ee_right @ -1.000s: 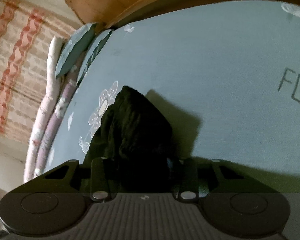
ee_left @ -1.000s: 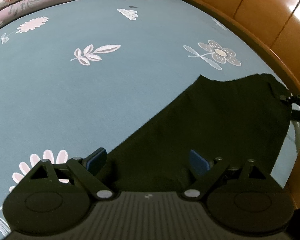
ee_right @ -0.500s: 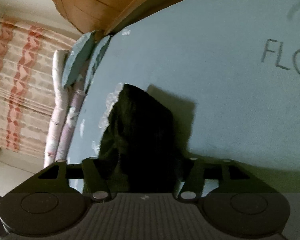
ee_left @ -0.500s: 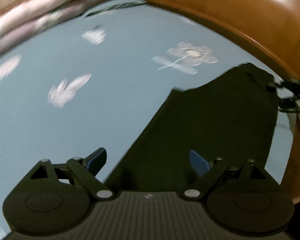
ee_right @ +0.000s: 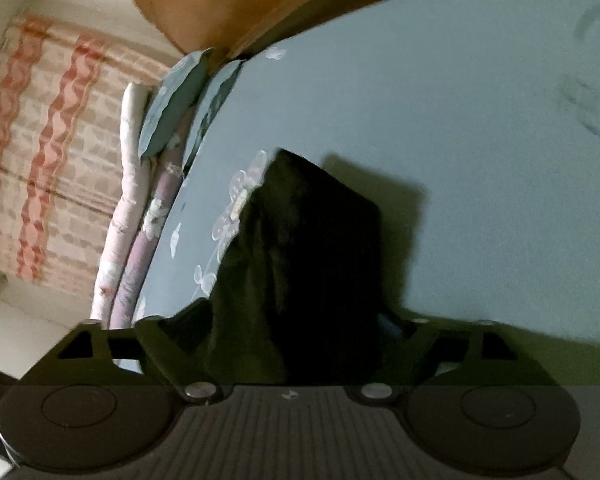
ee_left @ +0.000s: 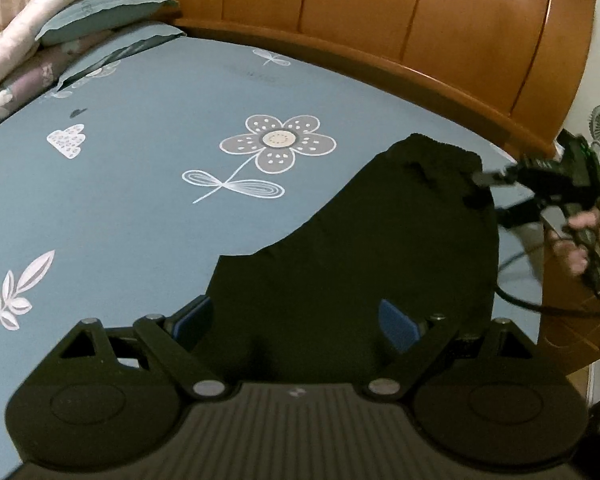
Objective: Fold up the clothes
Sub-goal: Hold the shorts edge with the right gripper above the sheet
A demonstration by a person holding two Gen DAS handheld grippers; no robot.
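In my left wrist view the black garment (ee_left: 364, 264) fills the lower middle and right of the frame, spread over the blue flower-print bed sheet (ee_left: 120, 200), its far gathered end reaching toward the upper right near the wooden headboard (ee_left: 380, 20). My left gripper (ee_left: 296, 322) sits at the bottom centre with its blue pads (ee_left: 396, 322) wide apart; the near edge of the cloth lies between them, but the jaws are not closed on it. At the right edge of that frame I see my right gripper (ee_left: 486, 196) with its dark fingers at the garment's far corner, a hand (ee_left: 588, 236) wrapped around its handle and a cable trailing below. In the right wrist view the garment (ee_right: 300, 264) rises as a dark bunched mass from the bottom centre, directly between the finger linkages of the right gripper (ee_right: 296, 332), casting a shadow to the right on the sheet (ee_right: 480, 140). The cloth hides the fingertips, so I cannot tell whether those jaws are clamped on it. Pillows (ee_right: 180, 108) and a rolled quilt (ee_right: 128, 208) lie at the left, with a striped curtain (ee_right: 48, 152) beyond
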